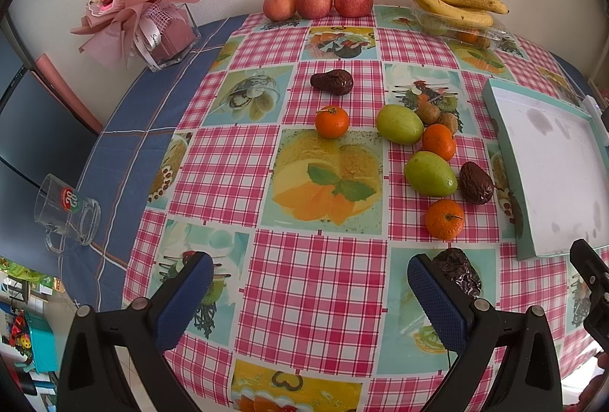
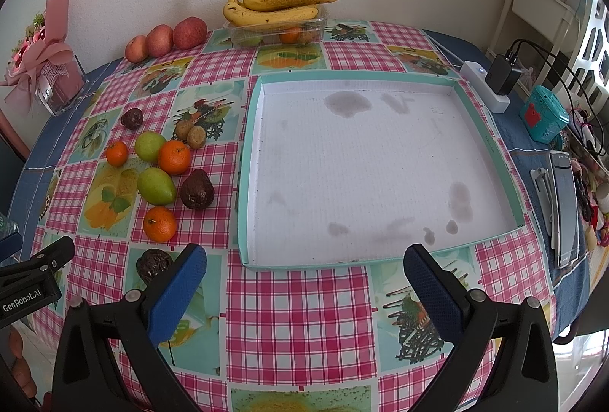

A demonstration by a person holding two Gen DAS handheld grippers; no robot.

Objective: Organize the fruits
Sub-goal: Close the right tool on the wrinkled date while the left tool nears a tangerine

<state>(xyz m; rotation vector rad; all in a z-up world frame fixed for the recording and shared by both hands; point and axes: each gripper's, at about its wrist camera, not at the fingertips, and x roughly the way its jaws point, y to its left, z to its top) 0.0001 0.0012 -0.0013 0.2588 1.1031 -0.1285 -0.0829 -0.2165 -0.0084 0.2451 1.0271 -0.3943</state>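
Loose fruit lies on the checked tablecloth: three tangerines (image 1: 331, 122), two green mangoes (image 1: 399, 123), two kiwis (image 1: 429, 113) and three dark wrinkled avocados (image 1: 332, 82). One avocado (image 1: 456, 271) sits just beyond my left gripper's right finger. A shallow teal-rimmed tray (image 2: 243, 160) with a stained white floor holds nothing. My left gripper (image 1: 309, 294) is open over bare cloth. My right gripper (image 2: 304, 282) is open too, at the tray's near edge.
Three red apples (image 1: 314, 2) line the wall. Bananas (image 2: 274, 6) rest on a clear plastic punnet (image 2: 276, 31). A bouquet in a glass vase (image 1: 144, 12) and a glass mug (image 1: 68, 214) stand left. A power strip (image 2: 485, 84), phone (image 2: 565, 206) and clutter sit right.
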